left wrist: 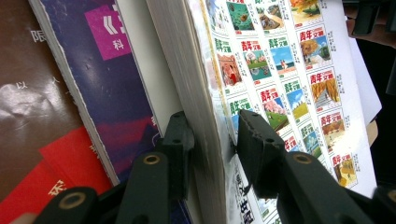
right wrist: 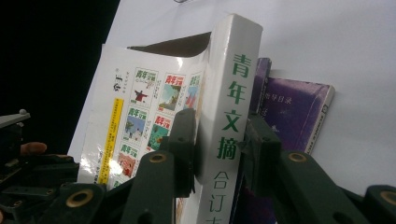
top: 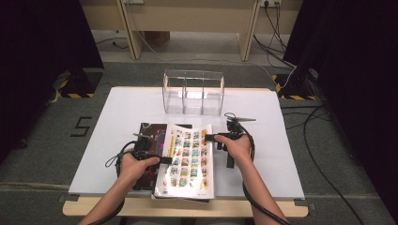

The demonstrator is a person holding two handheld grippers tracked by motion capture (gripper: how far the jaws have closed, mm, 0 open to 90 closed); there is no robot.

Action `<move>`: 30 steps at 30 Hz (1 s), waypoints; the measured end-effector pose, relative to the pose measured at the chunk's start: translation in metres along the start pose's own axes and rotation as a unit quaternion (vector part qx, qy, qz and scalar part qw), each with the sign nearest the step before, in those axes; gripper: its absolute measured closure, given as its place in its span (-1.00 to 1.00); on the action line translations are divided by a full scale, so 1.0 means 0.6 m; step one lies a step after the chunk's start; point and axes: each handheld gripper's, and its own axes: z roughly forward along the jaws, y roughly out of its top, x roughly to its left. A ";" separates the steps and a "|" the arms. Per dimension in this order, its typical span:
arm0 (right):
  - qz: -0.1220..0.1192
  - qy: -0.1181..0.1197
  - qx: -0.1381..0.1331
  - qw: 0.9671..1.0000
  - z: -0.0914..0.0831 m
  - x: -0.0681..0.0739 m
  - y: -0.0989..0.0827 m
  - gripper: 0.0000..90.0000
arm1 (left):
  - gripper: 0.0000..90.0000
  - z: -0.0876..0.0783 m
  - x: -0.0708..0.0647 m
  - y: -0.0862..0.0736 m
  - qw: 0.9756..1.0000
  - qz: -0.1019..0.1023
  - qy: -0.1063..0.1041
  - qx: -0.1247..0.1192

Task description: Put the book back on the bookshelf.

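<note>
Jaws of my left gripper and right gripper each pinch the thick white book, on darker books near the table's front; lifting it, I judge, remains.

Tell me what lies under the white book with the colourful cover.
Under the white book lies a purple-covered book, and below that a dark brown and red one. Their right parts are covered, so anything more beneath cannot be seen.
</note>
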 end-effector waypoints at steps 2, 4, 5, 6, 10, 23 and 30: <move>0.002 -0.004 0.004 1.000 0.001 0.002 0.000 0.51 | 0.44 0.000 -0.001 0.001 1.000 0.002 0.002 0.002; 0.001 -0.007 0.018 1.000 0.005 0.003 -0.001 0.49 | 0.44 0.000 -0.001 0.002 1.000 0.003 0.003 0.003; -0.002 -0.009 0.019 1.000 0.005 0.004 -0.001 0.50 | 0.44 0.000 -0.001 0.001 1.000 0.004 0.003 0.003; 0.001 -0.008 0.019 1.000 0.005 0.004 0.000 0.50 | 0.44 0.000 -0.001 0.001 1.000 0.003 0.002 0.002; 0.014 0.008 0.020 1.000 0.004 0.001 0.001 0.57 | 0.42 -0.001 0.000 0.001 1.000 0.005 0.001 0.002; -0.010 0.019 -0.005 1.000 -0.019 0.037 0.010 0.64 | -0.11 -0.066 0.031 -0.037 0.996 0.011 0.002 -0.090; -0.042 0.015 -0.030 0.999 -0.044 0.065 0.014 0.64 | -0.10 -0.097 0.058 -0.070 0.992 0.003 0.026 -0.121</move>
